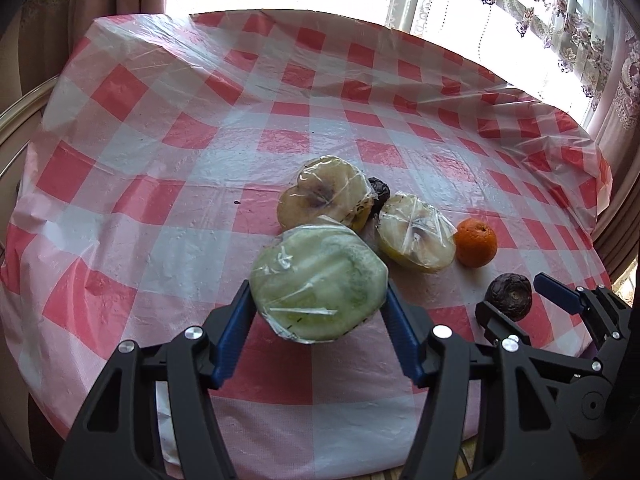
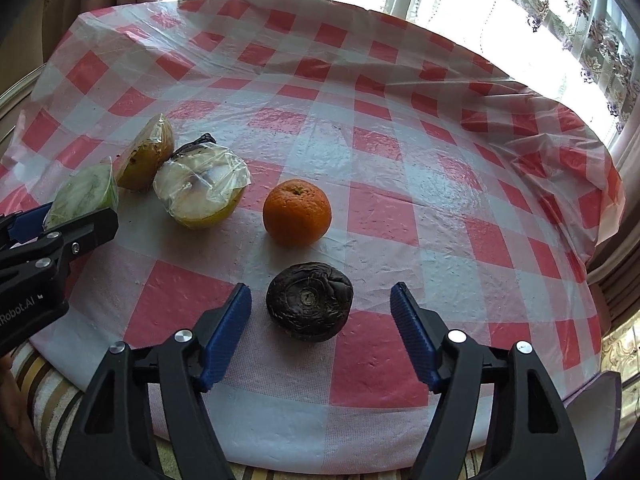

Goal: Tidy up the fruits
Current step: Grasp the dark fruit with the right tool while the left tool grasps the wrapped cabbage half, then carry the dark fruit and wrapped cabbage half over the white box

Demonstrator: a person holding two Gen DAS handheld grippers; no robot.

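Left fingers (image 1: 318,312) pinch wrapped green fruit (image 1: 318,284); right fingers (image 2: 320,312) straddle dark fruit (image 2: 310,300).

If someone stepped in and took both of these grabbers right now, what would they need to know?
Left gripper: shut on the plastic-wrapped green melon half.
Right gripper: open around the wrinkled dark round fruit, pads not touching it.
On the red-and-white checked tablecloth: two wrapped yellow fruit halves with another dark fruit between them, and an orange mandarin to the right.
Done: nothing looks sorted yet.
Left: grip the dark fruit, then group everything.
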